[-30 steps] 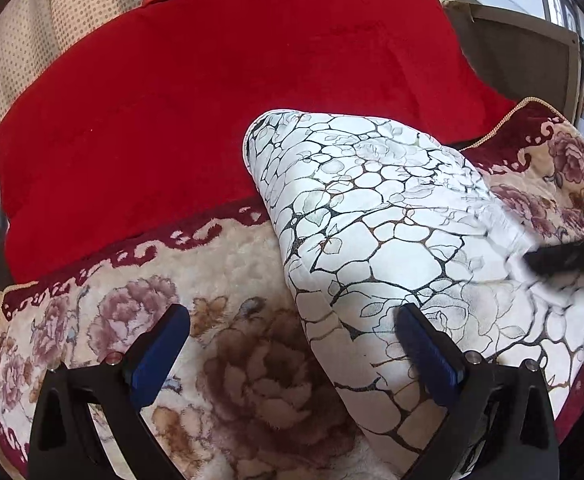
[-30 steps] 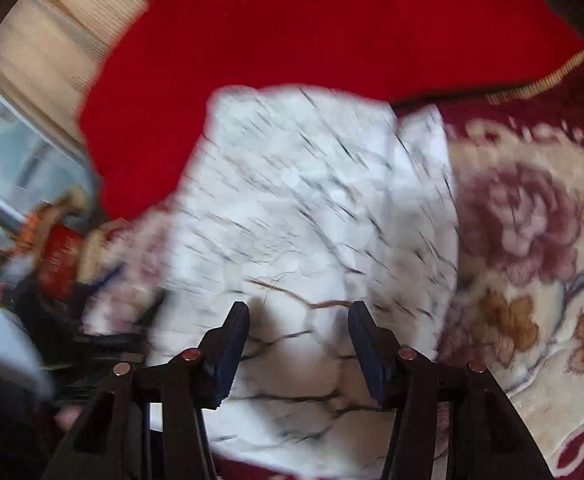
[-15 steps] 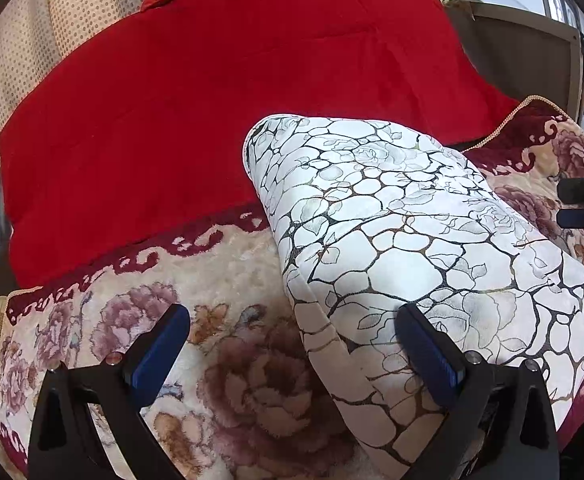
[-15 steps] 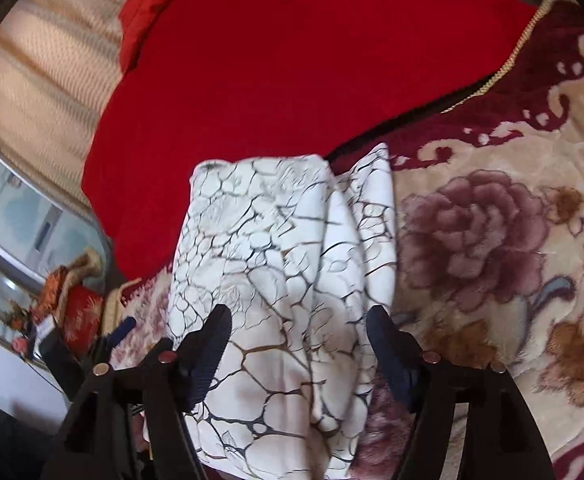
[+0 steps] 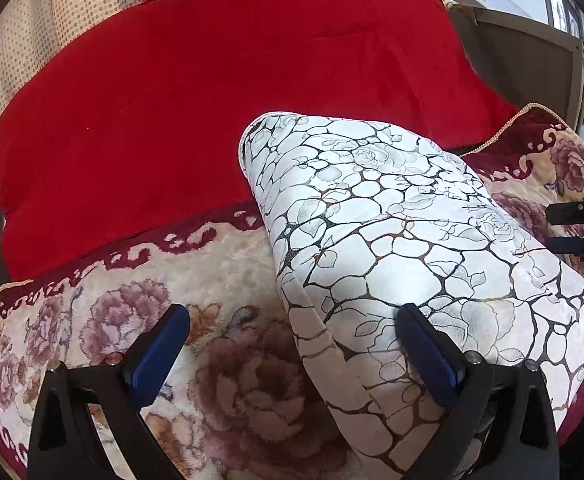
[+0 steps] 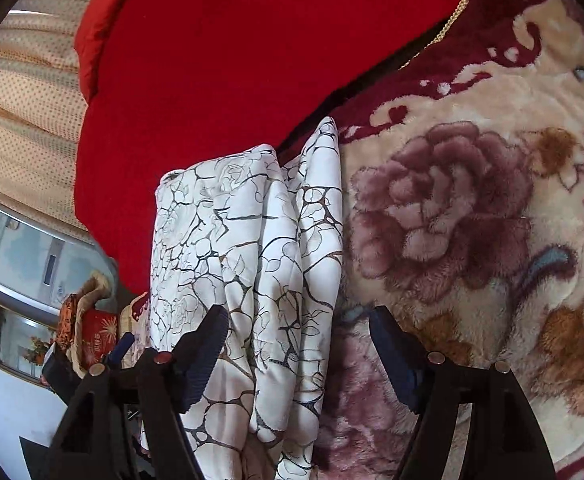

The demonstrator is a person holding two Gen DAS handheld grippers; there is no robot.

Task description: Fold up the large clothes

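- Left wrist view first, biggest thing going: the floral plush blanket (image 5: pixel 228 264) covers the whole bed surface, so it's basically the work table. Soft and flat, decent spot for folding something bulky.
- Behind it sits a big red quilt (image 5: pixel 212 92), lying toward the headboard side, well out of the folding area. Looks parked there so it doesn't get mixed in.
- The task's thing is the white crackle-print garment (image 5: pixel 396 248). It's lying on the floral blanket as a thick folded bundle, its far corner just overlapping the red quilt's edge. From the right wrist view (image 6: pixel 248 264) you can see stacked layers along its side, so I'd guess the folding is mostly done, maybe all of it.
- The left gripper (image 5: pixel 292 356) hovers low over the near-left edge of the bundle, jaws spread wide, holding nothing. One finger sits over the blanket, the other over the white fabric, so it straddles the folded edge.
- The right gripper (image 6: pixel 298 352) is likewise spread apart and empty, straddling the bundle's other edge where it meets the blanket.
- Both being open and off the cloth reads to me like a let-go, or lining up for a final tidy-up squeeze. Can't tell which.
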